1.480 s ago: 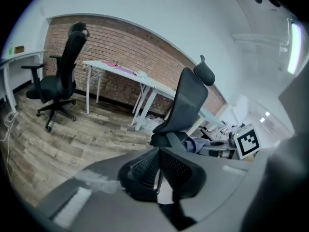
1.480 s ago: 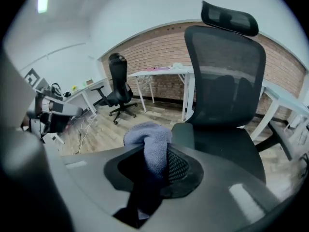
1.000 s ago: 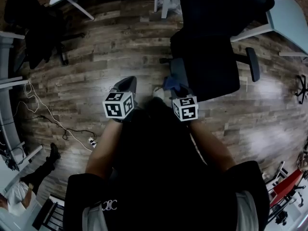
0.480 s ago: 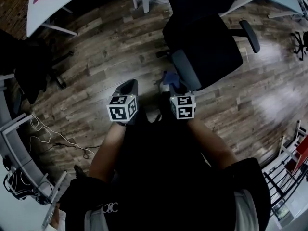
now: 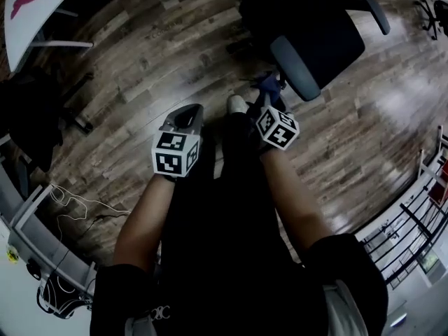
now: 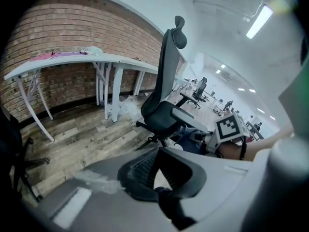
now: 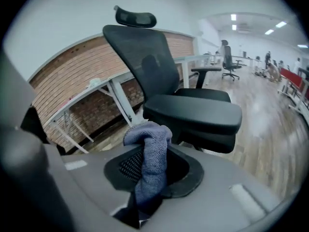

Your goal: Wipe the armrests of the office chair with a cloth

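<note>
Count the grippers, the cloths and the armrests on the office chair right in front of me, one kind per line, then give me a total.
Grippers: 2, the left gripper open and empty, the right gripper shut on the cloth
Cloths: 1, the blue cloth
Armrests: 2, the near armrest and the far armrest
Total: 5

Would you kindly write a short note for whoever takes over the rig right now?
Left hand-held gripper: jaws slightly apart, empty, off to the side of the office chair.
Right hand-held gripper: shut on the blue cloth, pointing at the chair.
The cloth is close to the near armrest; whether they touch is unclear. Nothing is at the far armrest.
Done: cloth is in the gripper and at the chair.
Left: wipe the near armrest, then the far one.
</note>
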### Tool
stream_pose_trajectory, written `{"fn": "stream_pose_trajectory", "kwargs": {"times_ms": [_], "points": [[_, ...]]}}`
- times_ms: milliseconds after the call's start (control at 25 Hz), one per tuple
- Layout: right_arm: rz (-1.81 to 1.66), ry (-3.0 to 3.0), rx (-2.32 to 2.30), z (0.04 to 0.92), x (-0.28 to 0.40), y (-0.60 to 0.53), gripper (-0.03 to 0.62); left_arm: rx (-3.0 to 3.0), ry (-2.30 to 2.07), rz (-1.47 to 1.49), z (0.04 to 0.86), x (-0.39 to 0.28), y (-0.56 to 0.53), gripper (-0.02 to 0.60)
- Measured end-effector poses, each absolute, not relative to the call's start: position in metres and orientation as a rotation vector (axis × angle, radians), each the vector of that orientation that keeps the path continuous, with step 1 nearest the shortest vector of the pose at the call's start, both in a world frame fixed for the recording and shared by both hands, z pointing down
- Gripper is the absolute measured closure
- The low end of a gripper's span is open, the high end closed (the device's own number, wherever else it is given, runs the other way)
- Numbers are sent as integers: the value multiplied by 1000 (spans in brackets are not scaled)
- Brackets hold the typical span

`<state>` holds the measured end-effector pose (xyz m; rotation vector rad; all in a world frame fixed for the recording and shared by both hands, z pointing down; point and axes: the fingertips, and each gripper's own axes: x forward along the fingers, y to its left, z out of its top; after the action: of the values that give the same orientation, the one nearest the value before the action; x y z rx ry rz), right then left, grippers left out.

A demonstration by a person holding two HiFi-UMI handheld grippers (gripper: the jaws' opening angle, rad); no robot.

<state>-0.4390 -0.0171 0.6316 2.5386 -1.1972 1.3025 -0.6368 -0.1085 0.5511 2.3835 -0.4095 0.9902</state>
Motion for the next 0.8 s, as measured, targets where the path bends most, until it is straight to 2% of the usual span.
{"fn": "stream_pose_trajectory", "kwargs": {"times_ms": [400, 800], "points": [[1209, -859, 3037, 676, -364, -29, 510, 2297, -414, 1117, 602, -700, -93, 577], [1248, -950, 2902, 714, -365, -72, 510, 2252, -510, 1122, 608, -730, -122, 577]]}}
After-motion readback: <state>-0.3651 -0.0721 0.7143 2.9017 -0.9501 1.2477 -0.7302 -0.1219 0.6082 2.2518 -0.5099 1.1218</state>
